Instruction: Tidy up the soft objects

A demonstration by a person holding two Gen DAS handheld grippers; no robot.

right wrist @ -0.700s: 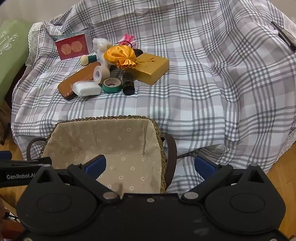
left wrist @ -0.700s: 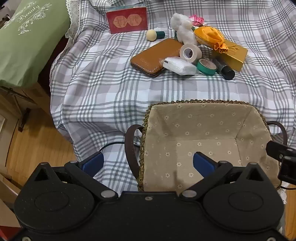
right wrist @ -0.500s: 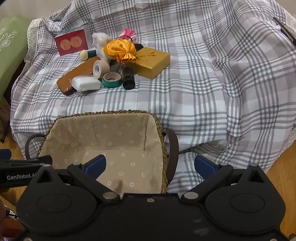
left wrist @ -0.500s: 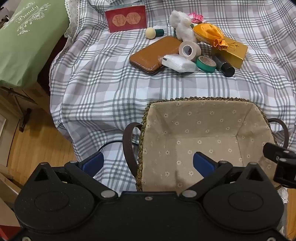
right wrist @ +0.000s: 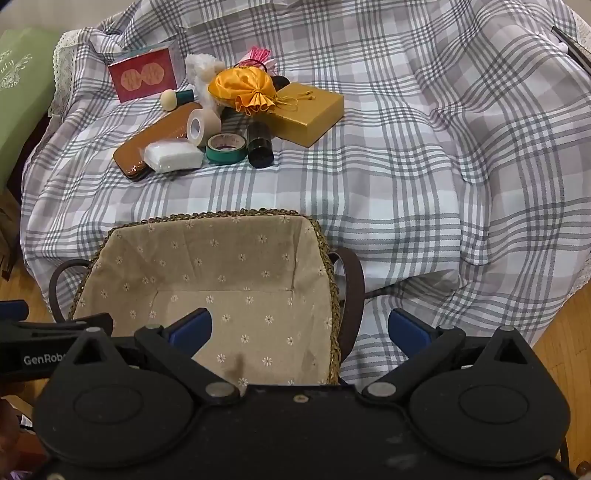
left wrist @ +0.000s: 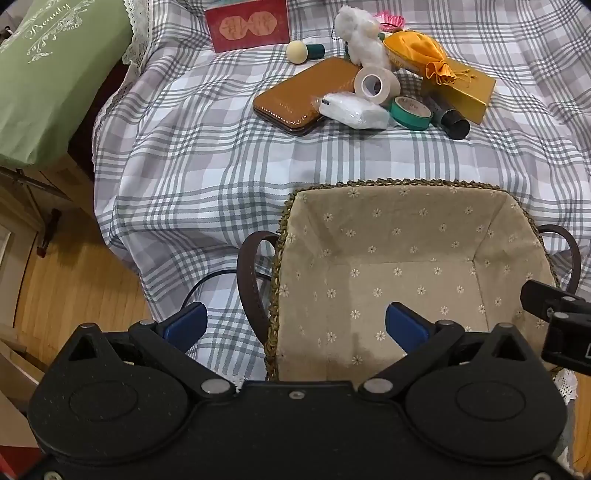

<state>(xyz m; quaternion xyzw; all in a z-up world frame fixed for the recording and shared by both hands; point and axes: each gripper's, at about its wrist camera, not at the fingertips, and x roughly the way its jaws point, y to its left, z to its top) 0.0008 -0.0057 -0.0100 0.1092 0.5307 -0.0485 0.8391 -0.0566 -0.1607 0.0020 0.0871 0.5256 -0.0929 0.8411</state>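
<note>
Fingers [left wrist: 184,325] of the left gripper [left wrist: 295,325] stood wide apart with nothing between the pads, straddling the near left rim and dark handle [left wrist: 249,280] of the basket [left wrist: 391,182]. Right gripper [right wrist: 299,328] likewise spread and empty, its fingers [right wrist: 406,330] either side of the basket's right rim. Both tilted down toward the table. Basket woven, lined in beige floral cloth, nothing lying in it; it sat at the near edge of the table, on the grey plaid cloth [left wrist: 207,147]. Soft things were all in one cluster well beyond the basket's far rim: white plush toy [left wrist: 360,38] at the back, orange satin pouch [right wrist: 243,88] lying partly on a gold box [right wrist: 306,110], wrapped white pack [left wrist: 351,110] at the front, leaning on a brown case [left wrist: 299,96]. Mixed among them: beige tape roll [left wrist: 376,85] on edge, green tape roll [left wrist: 410,112] flat, black cylinder [right wrist: 259,144], a cream-tipped green item [left wrist: 304,51], something pink [right wrist: 258,57] mostly hidden behind the pouch. Red card [left wrist: 247,26] stood upright at the rear left. Green cushion [left wrist: 44,74] lay off the table to the left; wooden floor [left wrist: 74,288] below.
</note>
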